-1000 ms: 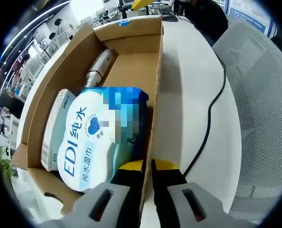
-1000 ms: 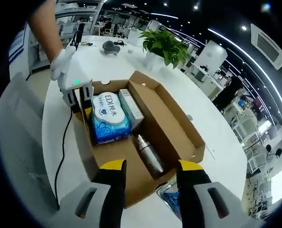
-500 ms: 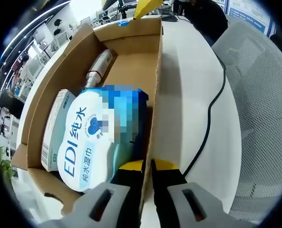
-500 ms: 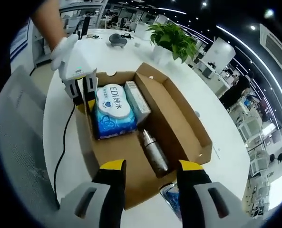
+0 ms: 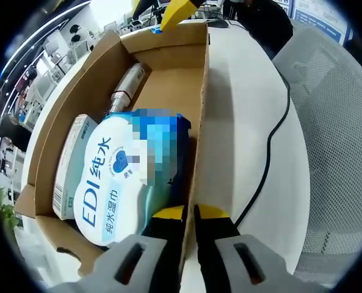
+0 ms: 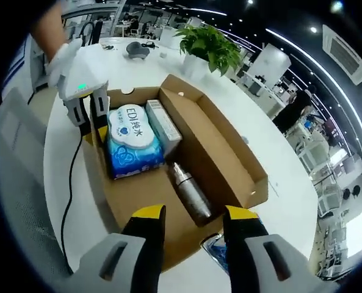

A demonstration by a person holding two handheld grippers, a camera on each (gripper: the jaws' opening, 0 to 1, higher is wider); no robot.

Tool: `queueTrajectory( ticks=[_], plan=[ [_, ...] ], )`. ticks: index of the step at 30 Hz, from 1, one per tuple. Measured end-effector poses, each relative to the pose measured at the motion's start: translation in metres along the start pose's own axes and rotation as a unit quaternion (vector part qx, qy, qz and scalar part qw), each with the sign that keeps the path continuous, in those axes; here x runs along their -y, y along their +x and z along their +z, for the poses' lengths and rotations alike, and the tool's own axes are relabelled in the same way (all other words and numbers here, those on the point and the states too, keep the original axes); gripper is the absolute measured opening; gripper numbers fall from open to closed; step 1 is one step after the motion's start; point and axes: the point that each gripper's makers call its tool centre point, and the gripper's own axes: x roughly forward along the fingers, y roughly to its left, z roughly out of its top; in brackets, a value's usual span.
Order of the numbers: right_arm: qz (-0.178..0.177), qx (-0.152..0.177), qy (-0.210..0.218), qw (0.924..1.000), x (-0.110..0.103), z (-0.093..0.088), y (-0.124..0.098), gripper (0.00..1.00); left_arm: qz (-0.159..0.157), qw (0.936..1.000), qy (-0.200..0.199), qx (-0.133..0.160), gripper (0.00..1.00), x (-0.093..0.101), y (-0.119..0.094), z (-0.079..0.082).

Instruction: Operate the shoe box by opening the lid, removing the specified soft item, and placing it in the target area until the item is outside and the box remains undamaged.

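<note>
The open brown cardboard shoe box lies on a white table. Inside it, a soft blue-and-white wet-wipes pack lies beside a white carton, with a steel bottle further along. My left gripper is shut on the box's side wall, next to the pack. In the right gripper view, the box, the pack, the bottle and the left gripper on the wall are all visible. My right gripper hovers open over the box's near end, holding nothing.
A black cable runs across the table beside the box. A grey mesh chair stands along the table edge. A potted plant and a dark mouse sit beyond the box. Something blue lies by the box's near corner.
The right gripper's yellow fingertip has come further into the top of the left gripper view. The right gripper view has shifted slightly. The left gripper still clamps the wall.
</note>
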Motion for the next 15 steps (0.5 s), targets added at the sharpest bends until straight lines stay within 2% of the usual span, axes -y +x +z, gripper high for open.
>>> queueTrajectory(
  ticks=[3, 7, 15],
  plan=[
    [0.001, -0.005, -0.008, 1.0, 0.0, -0.002, 0.007, 0.36, 0.001, 1.0, 0.001, 0.001, 0.04, 0.0, 0.0, 0.0],
    [0.011, -0.03, -0.007, 0.9995, 0.0, -0.012, 0.018, 0.36, 0.001, 1.0, 0.001, 0.001, 0.04, 0.001, 0.0, 0.0],
    [0.022, -0.048, -0.053, 0.9972, 0.005, -0.015, 0.032, 0.33, 0.001, 1.0, 0.002, 0.001, 0.04, 0.001, 0.001, 0.001]
  ],
)
